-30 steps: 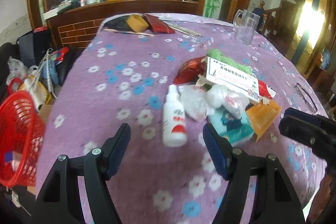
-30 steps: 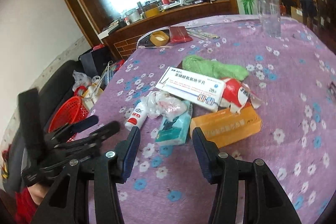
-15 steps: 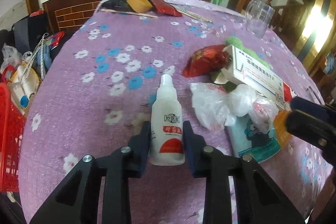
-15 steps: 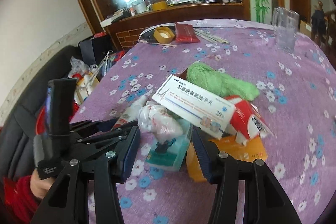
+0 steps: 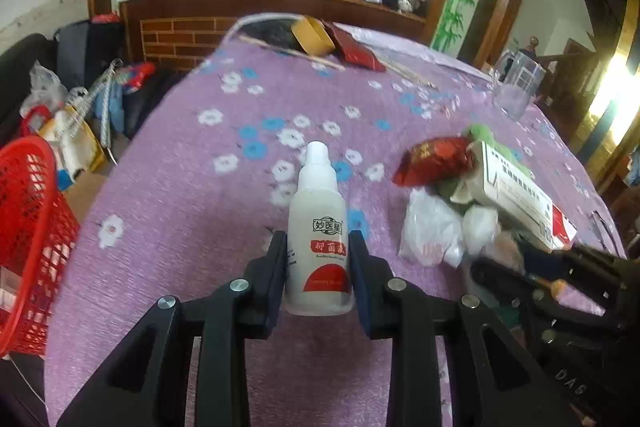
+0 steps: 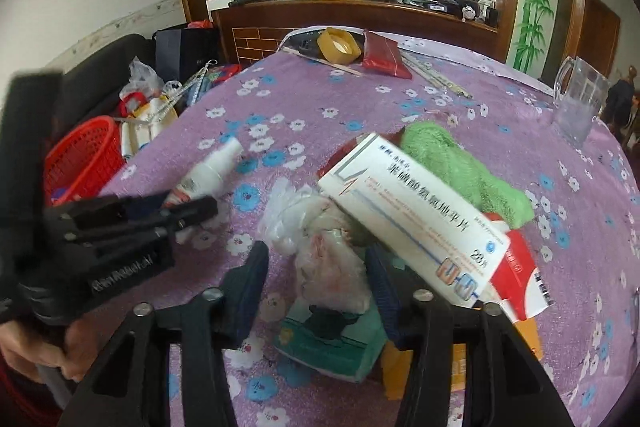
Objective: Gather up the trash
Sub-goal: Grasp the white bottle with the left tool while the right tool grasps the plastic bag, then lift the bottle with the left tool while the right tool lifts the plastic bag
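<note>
A white bottle [image 5: 318, 227] with a red label sits between the pads of my left gripper [image 5: 318, 245], which is shut on its lower half. The right wrist view shows that bottle [image 6: 212, 167] and left gripper [image 6: 192, 211] at the left. My right gripper [image 6: 316, 255] is down over the trash pile, jaws still apart and closing. A crumpled plastic wad [image 6: 332, 275] and a teal pack [image 6: 328, 343] lie between them. A white medicine box [image 6: 412, 215] leans over the right finger, on a green cloth [image 6: 460, 167].
A red basket [image 5: 28, 247] stands off the table's left edge among bags. A red wrapper [image 5: 432, 159] and an orange box [image 6: 400, 367] belong to the pile. A glass mug [image 6: 580, 103] stands far right; a tape roll [image 6: 338, 45] and red packet [image 6: 382, 57] lie at the far edge.
My left gripper went from wide open to shut on the bottle. My right gripper moved forward and down onto the pile, so the wad and teal pack now sit between its jaws.
</note>
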Available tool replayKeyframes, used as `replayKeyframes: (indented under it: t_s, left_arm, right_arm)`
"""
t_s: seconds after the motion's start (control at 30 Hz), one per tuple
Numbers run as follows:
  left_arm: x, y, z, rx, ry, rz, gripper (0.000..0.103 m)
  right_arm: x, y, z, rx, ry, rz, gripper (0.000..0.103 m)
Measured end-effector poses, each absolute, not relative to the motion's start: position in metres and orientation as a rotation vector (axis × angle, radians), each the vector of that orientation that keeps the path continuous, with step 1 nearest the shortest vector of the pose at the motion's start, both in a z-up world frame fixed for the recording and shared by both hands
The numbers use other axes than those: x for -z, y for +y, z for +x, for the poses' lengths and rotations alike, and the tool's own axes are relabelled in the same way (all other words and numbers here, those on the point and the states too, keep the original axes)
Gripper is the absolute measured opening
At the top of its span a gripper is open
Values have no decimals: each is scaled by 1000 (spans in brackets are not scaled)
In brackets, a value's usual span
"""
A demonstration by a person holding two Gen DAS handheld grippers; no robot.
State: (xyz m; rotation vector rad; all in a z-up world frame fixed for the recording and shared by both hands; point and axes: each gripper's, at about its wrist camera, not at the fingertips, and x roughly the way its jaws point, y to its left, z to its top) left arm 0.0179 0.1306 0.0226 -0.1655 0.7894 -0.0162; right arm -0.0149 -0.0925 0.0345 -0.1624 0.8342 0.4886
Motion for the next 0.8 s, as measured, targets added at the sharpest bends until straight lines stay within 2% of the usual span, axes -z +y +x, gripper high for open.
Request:
replayKeyframes:
  t_s: [0.4,0.8]
  left_arm:
    - [-29,134,13,-15,731,-149,29]
    - [-32,132,11,-43,719,-131,29]
  right_arm:
    - [-45,-116,-24,-520,708,-9,31]
    - [-55,-120,-30,-527,654,-4,31]
